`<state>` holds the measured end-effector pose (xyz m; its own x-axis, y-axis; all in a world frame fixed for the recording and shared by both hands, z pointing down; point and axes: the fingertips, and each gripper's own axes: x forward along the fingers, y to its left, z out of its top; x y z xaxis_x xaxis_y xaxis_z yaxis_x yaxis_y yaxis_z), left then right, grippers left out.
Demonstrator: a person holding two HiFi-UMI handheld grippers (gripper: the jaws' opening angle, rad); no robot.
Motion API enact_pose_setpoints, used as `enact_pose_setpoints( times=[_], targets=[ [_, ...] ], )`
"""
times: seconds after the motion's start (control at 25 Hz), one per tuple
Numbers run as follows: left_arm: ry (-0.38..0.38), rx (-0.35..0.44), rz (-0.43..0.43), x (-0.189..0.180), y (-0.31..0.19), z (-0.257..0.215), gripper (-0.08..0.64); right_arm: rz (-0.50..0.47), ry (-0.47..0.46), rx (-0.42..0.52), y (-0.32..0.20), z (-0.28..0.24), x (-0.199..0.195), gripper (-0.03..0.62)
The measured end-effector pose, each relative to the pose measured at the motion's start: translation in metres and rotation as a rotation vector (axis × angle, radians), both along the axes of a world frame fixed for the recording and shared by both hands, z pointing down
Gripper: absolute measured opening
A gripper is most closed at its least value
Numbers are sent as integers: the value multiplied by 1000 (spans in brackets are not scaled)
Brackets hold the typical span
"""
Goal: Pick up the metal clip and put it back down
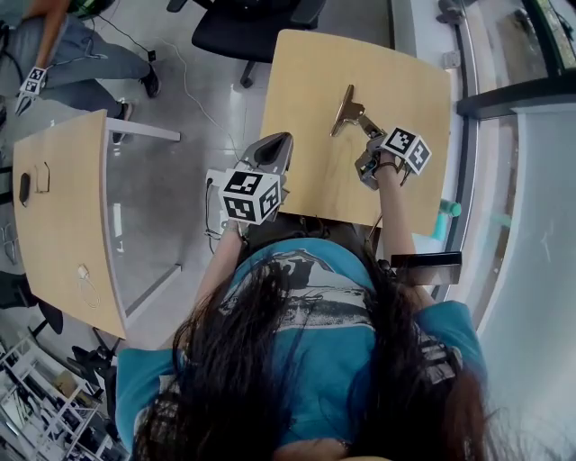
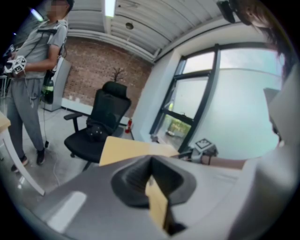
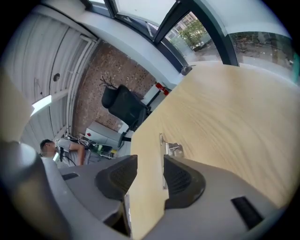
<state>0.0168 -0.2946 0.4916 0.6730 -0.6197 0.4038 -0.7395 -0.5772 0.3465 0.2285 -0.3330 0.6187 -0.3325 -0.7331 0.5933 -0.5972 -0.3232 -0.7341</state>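
Observation:
The metal clip (image 1: 346,110) lies flat on the light wooden table (image 1: 396,72), near the middle. My right gripper (image 1: 367,135) sits just behind the clip's near end, low over the table, jaws wide open with nothing between them. In the right gripper view the clip (image 3: 171,149) lies on the tabletop just past the right-hand pad (image 3: 183,180), and only bare wood shows in the gap of the right gripper (image 3: 146,171). My left gripper (image 1: 273,155) hangs off the table's left edge, shut and empty. In its own view the left gripper (image 2: 151,178) points across the table.
A black office chair (image 1: 254,25) stands beyond the table's far edge. A second wooden table (image 1: 63,207) is at the left, with a person (image 1: 76,56) standing near it. A window frame and rail (image 1: 468,135) run along the right side.

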Motion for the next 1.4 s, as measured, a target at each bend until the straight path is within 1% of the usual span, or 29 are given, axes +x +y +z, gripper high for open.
enact_pose_setpoints(
  times=[0.16, 0.28, 0.4, 0.52, 0.72, 0.96, 1.12, 1.2, 1.4],
  targets=[
    [0, 8, 42, 4, 1, -1, 3, 32, -82, 124, 13, -41, -22, 170],
    [4, 15, 65, 3, 4, -2, 3, 41, -124, 186, 24, -63, -41, 104],
    [12, 11, 95, 2, 6, -1, 3, 57, -124, 215, 35, -77, -57, 68],
    [16, -7, 123, -1, 8, 5, 2, 83, -116, 228, 45, -85, -67, 40],
    [26, -46, 174, 0, 18, 20, 2, 103, -95, 227, 69, -88, -79, 26],
    [52, -60, 192, 7, 30, 23, 2, 54, -26, 218, 95, -93, -94, 20],
    [62, -59, 198, 14, 29, 21, 2, 2, 50, 217, 101, -99, -98, 18],
    [60, -56, 200, 17, 31, 19, 2, -10, 52, 222, 104, -101, -100, 18],
    [63, -40, 210, 29, 52, 9, 3, -40, -2, 222, 129, -107, -105, 17]
  ],
)
